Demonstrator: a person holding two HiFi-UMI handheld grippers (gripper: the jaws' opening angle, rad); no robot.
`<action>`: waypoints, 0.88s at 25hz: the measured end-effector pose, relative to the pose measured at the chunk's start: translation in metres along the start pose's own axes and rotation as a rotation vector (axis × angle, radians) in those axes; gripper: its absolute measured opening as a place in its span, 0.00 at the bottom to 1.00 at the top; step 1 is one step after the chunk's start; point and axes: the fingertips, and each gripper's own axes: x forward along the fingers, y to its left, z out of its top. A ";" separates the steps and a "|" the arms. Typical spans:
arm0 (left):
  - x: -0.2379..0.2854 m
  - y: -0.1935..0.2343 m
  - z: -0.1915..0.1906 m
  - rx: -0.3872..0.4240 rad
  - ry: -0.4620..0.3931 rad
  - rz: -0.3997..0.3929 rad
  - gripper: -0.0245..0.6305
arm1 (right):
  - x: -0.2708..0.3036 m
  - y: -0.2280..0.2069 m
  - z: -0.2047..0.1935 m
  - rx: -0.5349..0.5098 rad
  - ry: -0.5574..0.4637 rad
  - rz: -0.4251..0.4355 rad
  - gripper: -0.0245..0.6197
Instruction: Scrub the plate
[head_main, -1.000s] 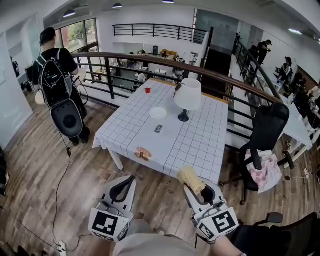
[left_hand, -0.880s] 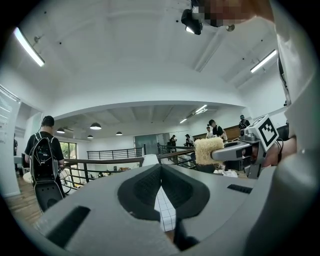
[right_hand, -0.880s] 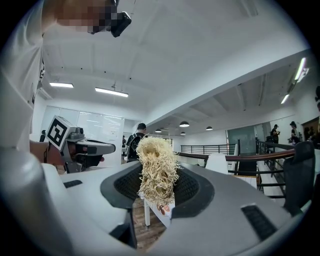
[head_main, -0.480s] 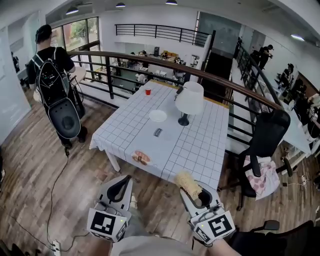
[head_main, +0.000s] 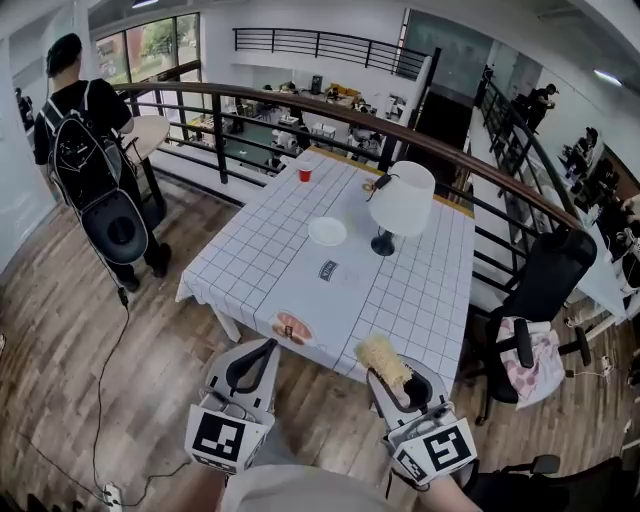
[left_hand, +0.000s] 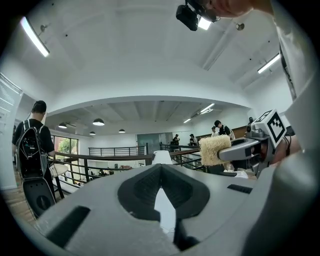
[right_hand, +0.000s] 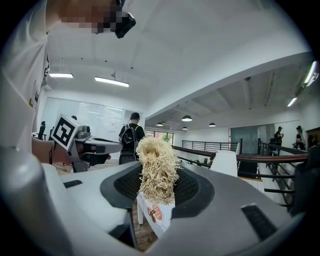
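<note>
Far left: person with black backpack (head_main: 85, 150) standing on the wood floor (head_main: 60, 340) by the railing, well apart from the desk (head_main: 260, 250). Left claw (head_main: 268, 346) low in head view, over the floor short of the desk's near edge; jaws closed tip to tip, nothing gripped. Just beyond it, small patterned plate (head_main: 291, 327) at the desk's near edge. Further back: red cup (head_main: 305, 173) at the far end, white plate (head_main: 327, 231) mid-desk, untouched, well clear of both claws, small dark item (head_main: 328, 269) just in front of it. Right claw (head_main: 392, 378) also short of the near edge, clamped on a pale fibrous scrubber (head_main: 380, 356) sticking out past the tips toward the desk. White lamp (head_main: 402, 200) right of the white plate. Far right: black office chair (head_main: 540, 290) with pink cloth (head_main: 535, 345) on the seat.
</note>
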 end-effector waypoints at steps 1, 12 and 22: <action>0.009 0.009 -0.003 -0.010 0.009 -0.002 0.06 | 0.012 -0.004 -0.001 -0.002 0.005 -0.002 0.27; 0.117 0.116 -0.013 -0.048 0.053 -0.040 0.06 | 0.149 -0.060 0.001 0.024 0.059 -0.038 0.28; 0.204 0.207 0.004 -0.016 -0.001 -0.140 0.06 | 0.255 -0.093 0.036 -0.004 0.043 -0.137 0.28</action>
